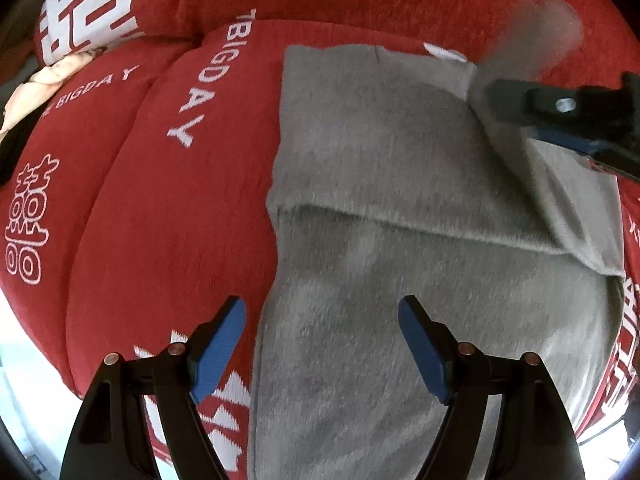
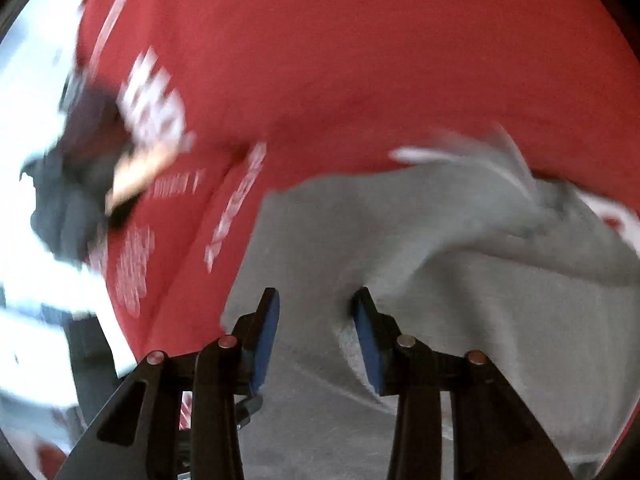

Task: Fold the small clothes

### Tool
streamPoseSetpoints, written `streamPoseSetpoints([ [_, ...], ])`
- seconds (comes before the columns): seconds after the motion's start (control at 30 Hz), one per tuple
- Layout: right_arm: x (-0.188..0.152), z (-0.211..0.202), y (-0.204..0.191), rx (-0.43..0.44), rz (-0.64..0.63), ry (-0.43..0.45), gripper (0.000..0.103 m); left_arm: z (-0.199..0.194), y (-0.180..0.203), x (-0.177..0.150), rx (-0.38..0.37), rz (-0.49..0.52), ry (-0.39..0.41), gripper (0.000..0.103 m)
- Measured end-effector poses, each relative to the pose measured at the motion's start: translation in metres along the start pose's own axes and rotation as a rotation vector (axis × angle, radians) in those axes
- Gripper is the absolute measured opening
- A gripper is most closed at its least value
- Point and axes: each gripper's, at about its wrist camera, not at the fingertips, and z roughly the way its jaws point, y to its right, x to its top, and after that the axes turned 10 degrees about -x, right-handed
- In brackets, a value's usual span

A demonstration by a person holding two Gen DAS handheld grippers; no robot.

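A grey garment (image 1: 384,184) lies on a red blanket (image 1: 168,208), with a fold edge across its middle. My left gripper (image 1: 322,340) is open above its near part, with nothing between the jaws. My right gripper (image 1: 560,120) enters the left wrist view from the right and looks to pinch the garment's far right corner, which is lifted and folded over. In the blurred right wrist view the right gripper (image 2: 316,324) shows jaws partly apart over the grey garment (image 2: 420,240), with a ridge of cloth by the right finger (image 2: 370,344).
The red blanket (image 2: 320,60) bears white letters and symbols. A pile of pale and dark clothes (image 1: 36,92) sits at the far left, and also shows blurred in the right wrist view (image 2: 92,176). A white floor (image 2: 24,264) lies beyond the blanket's edge.
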Motion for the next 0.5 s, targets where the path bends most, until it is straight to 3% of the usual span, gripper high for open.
streamPoseSetpoints([
  [0.07,-0.003,0.004,-0.009,0.014,-0.034,-0.024,0.043,-0.003,-0.001,-0.002,0.006,0.000,-0.001,0.079],
  [0.17,-0.012,-0.002,0.012,0.061,0.093,-0.036,0.043,-0.008,-0.003,0.000,0.003,-0.006,0.010,0.079],
  [0.27,-0.029,-0.011,0.041,0.056,0.201,-0.041,0.043,-0.011,0.000,0.008,0.000,-0.010,0.029,0.079],
  [0.5,-0.119,-0.062,0.162,-0.024,0.591,-0.041,0.043,-0.008,0.015,0.050,-0.014,-0.036,0.080,0.079],
])
